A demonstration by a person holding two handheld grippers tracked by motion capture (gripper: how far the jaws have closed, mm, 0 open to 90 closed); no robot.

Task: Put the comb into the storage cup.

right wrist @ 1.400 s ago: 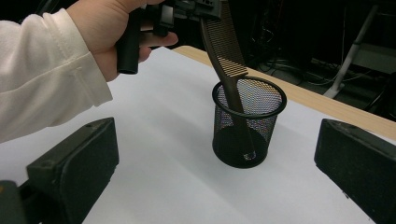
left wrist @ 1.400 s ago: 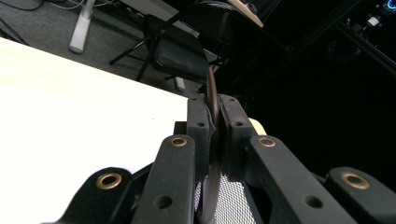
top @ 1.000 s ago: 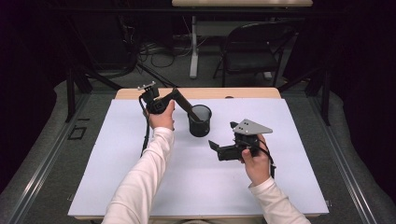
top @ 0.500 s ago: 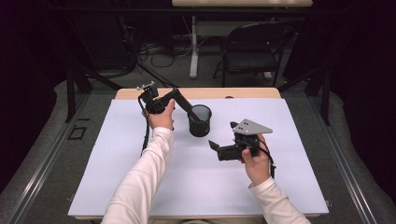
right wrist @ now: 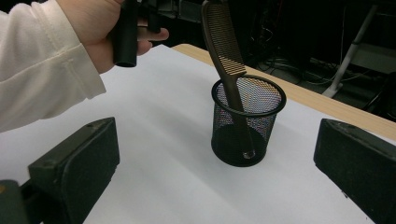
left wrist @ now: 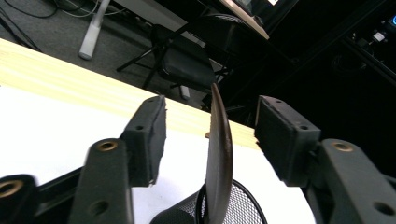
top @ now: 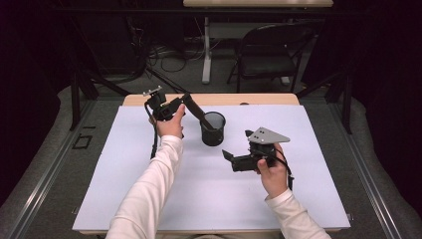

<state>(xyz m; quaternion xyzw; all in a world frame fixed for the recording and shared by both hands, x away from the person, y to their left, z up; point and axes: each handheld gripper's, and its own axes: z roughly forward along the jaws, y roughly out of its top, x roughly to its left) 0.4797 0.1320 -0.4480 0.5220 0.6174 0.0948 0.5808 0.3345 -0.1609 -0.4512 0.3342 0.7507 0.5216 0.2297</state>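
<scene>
A black mesh cup point(top: 213, 128) point(right wrist: 246, 121) stands on the white sheet with a dark brown comb point(top: 196, 110) point(right wrist: 226, 46) leaning in it, handle down. My left gripper point(top: 186, 99) point(left wrist: 210, 126) is at the comb's top end. Its jaws have just been opening. The comb point(left wrist: 218, 154) stands between the pads with a gap on each side, above the cup's rim point(left wrist: 243, 205). My right gripper point(top: 236, 144) point(right wrist: 219, 149) is open and holds nothing. It hovers low over the sheet, right of the cup, pointing at it.
The white sheet point(top: 149, 189) covers most of the wooden table, whose far edge point(top: 249, 99) shows bare. A black folding chair point(top: 268, 55) and a desk leg point(top: 205, 50) stand on the floor beyond the table.
Both hands and the comb stay in place. The left jaws look slightly wider around the comb's top.
</scene>
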